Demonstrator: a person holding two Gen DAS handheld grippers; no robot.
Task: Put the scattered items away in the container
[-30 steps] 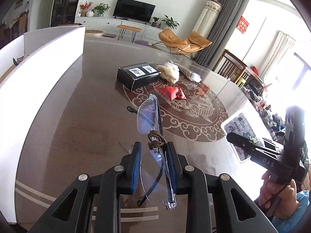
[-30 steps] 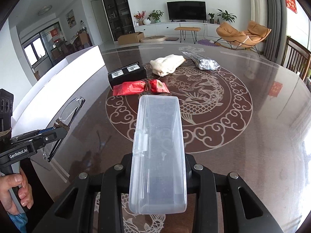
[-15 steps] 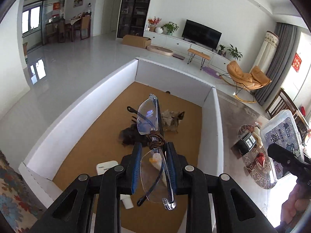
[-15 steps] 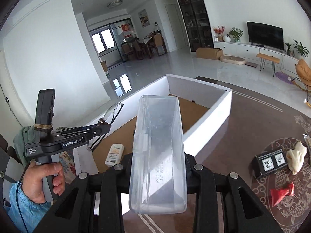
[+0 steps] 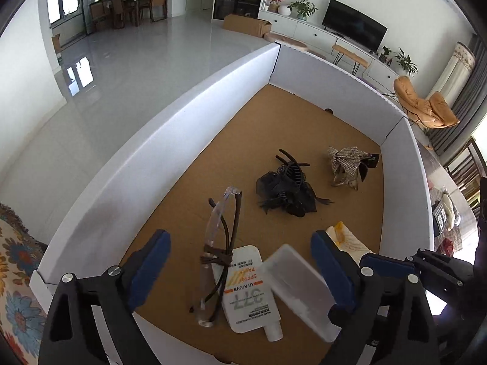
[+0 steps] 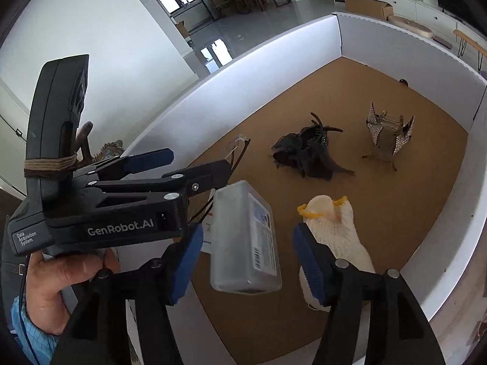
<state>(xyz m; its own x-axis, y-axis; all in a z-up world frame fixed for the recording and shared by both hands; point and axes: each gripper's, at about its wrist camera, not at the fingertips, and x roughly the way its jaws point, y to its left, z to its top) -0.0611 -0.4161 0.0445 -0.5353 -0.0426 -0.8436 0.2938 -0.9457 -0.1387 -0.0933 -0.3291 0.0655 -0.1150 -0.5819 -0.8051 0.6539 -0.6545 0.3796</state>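
Hovering over container: both grippers, jaws spread, nothing gripped
Glasses (image 5: 220, 252): between the left gripper (image 5: 240, 261) pads, touching neither; inside the white container (image 5: 188, 112), lower end beside the sunscreen tube (image 5: 248, 292); whether they rest on the floor or hang mid-air is unclear
Left gripper state: released, jaws have just been opening
Clear plastic box (image 6: 245, 240): between the right gripper (image 6: 246, 261) pads, gaps on both sides, blurred, above the brown floor
Right gripper state: released, jaws have just been opening
Other contents: black hair clip (image 5: 287, 191), sparkly bow clip (image 5: 350, 164), knit glove (image 6: 334, 231) behind the right pad
Hidden: left gripper body covers most of the glasses in the right wrist view; tube mostly behind the box there
Cut off: hand (image 6: 57, 283) on the left handle, blue sleeve at the edge
Hard to make out: box label print
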